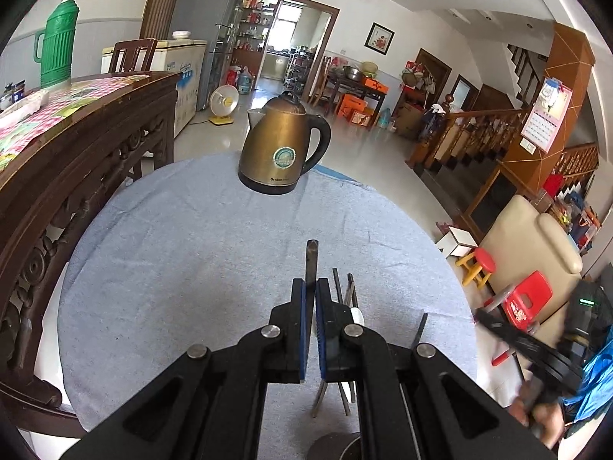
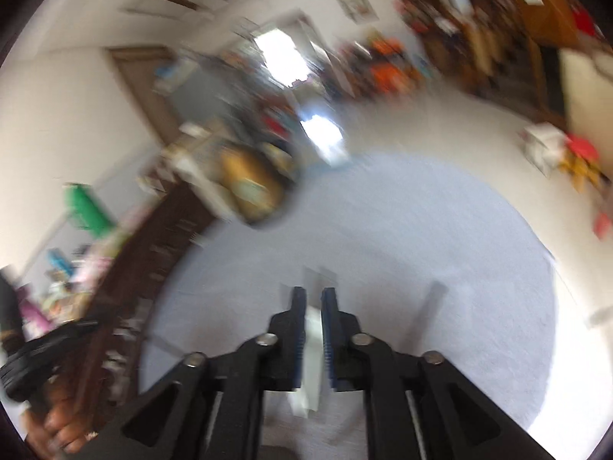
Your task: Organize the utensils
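My left gripper is shut on a flat dark metal utensil handle that sticks up past its pads. Just right of it, several more utensil handles and a white one stand together, and a dark round rim shows below them. The right wrist view is badly blurred. There my right gripper has its jaws apart, with a white utensil between them; no firm press shows. A grey utensil pokes up to its right. Both grippers hover over the blue-grey cloth.
A bronze electric kettle stands at the cloth's far edge. A carved dark wooden sideboard with a green thermos runs along the left. Red stools and a beige sofa sit off the right side.
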`<control>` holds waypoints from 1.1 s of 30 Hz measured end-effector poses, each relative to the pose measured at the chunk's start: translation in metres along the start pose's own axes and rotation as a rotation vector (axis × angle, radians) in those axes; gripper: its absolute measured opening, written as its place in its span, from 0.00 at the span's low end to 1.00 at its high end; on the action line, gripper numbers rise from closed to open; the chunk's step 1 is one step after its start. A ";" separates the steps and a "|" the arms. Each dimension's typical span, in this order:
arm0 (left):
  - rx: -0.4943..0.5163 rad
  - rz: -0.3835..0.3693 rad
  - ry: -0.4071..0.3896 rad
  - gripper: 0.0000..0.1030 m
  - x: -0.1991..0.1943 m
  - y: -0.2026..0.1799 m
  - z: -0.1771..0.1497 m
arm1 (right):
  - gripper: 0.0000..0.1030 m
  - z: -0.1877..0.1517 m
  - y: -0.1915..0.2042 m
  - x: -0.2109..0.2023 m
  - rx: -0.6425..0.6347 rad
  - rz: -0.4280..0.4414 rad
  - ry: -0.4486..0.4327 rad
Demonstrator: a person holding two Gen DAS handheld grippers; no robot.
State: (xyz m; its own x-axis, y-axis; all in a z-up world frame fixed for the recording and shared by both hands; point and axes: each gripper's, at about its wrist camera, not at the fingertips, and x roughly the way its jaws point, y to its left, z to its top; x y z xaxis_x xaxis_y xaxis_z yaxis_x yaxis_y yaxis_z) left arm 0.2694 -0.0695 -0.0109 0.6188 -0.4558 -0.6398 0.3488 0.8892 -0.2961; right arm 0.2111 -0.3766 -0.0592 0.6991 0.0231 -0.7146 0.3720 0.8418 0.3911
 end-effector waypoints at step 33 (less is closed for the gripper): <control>0.097 -0.002 -0.216 0.05 -0.116 -0.037 -0.032 | 0.07 -0.009 0.041 -0.072 -0.124 0.003 -0.355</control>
State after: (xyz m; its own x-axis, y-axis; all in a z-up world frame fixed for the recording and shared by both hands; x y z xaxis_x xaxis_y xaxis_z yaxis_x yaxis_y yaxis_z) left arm 0.1624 -0.0481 0.0511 0.7505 -0.4648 -0.4698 0.4095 0.8850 -0.2214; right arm 0.1702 -0.3385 0.0033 0.8766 -0.1442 -0.4591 0.3077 0.9015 0.3044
